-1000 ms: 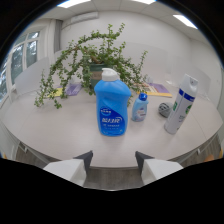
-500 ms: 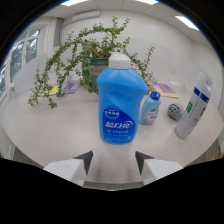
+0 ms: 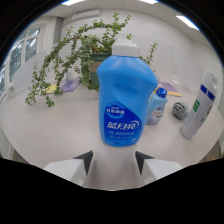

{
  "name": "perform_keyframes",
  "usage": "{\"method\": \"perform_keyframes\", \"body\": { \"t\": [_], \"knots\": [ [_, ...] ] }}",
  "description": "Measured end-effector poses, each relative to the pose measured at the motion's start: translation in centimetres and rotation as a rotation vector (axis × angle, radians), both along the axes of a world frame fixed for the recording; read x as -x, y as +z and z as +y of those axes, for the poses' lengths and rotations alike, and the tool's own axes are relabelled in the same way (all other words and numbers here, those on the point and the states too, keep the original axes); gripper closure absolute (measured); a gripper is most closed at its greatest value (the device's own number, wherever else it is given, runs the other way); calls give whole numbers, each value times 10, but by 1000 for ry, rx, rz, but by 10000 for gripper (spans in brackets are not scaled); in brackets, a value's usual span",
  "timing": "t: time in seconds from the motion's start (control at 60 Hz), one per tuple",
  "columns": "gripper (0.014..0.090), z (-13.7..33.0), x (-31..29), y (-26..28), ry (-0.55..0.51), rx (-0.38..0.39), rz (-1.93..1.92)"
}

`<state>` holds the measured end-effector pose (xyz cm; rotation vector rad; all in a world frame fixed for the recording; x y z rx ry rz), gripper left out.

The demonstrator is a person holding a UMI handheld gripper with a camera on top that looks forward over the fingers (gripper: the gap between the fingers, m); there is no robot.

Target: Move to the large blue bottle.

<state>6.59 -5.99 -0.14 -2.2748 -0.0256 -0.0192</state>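
Gripper view: my tongs [image 3: 111,159] are released, their two fingers [image 3: 85,161] spread apart with nothing gripped. The large blue bottle [image 3: 123,102], white-capped and upright on the white table [image 3: 45,130], stands just ahead of my fingertips, centred on the gap between them. Beside it, further off, stand a small blue bottle [image 3: 157,106] and a white bottle [image 3: 200,106]. A leafy potted plant [image 3: 82,55] spreads behind.

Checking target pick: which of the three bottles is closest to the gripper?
The large blue bottle with the white cap, upright just ahead of the open gripper. The small blue bottle and white bottle stand farther back.
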Motion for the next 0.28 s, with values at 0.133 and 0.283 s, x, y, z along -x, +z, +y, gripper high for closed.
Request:
{"method": "perform_keyframes", "body": {
  "t": [0.133, 0.283],
  "knots": [
    [206, 1, -1, 0, -2, -3, -3],
    [205, 0, -3, 0, -9, -3, -2]
  ]
}}
